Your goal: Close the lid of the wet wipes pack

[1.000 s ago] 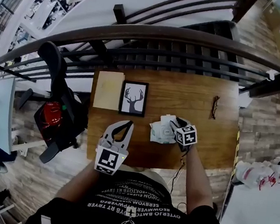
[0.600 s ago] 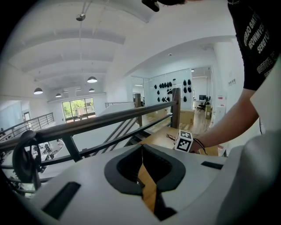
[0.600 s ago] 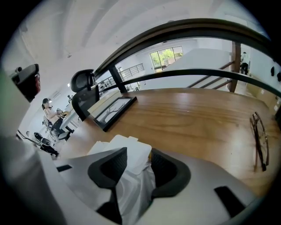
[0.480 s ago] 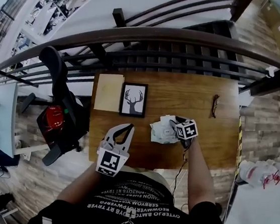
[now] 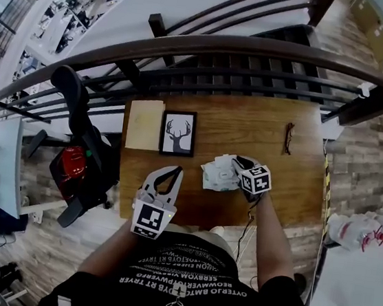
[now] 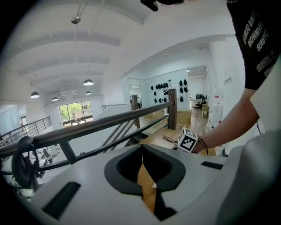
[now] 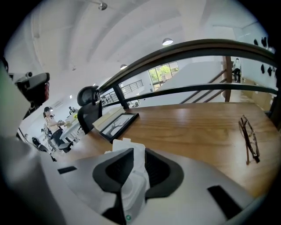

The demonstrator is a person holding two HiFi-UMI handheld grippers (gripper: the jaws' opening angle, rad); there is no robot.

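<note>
Far to the left, off the counter, there is a black office chair [image 5: 73, 100]. A red and black thing [image 5: 73, 160] is just below it, but I cannot tell what it is. Next comes the brown wooden counter [image 5: 250, 125], with a dark railing [image 5: 225, 48] along its far side. At the left end of the counter lies a pale yellow pad [image 5: 144, 124]. Just beside it is a framed deer picture [image 5: 179, 133]. Closer to the person, at the near edge, is the left hand-held gripper [image 5: 174, 171]. Its jaws are closed, tip against tip, with nothing in them. Only the wood shows through the little gap behind the tips. To its right, near the middle of the counter, is the white wet wipes pack [image 5: 217, 173], all crumpled. The right hand-held gripper [image 5: 244, 166] is at the right side of the pack. Its jaws have just been closing, and now they pinch the white lid [image 7: 126, 147], which sticks up between them. More of the pack shows lower down in the gap. Far to the right, well apart from the pack, a pair of glasses [image 5: 289, 138] lies on the wood
</note>
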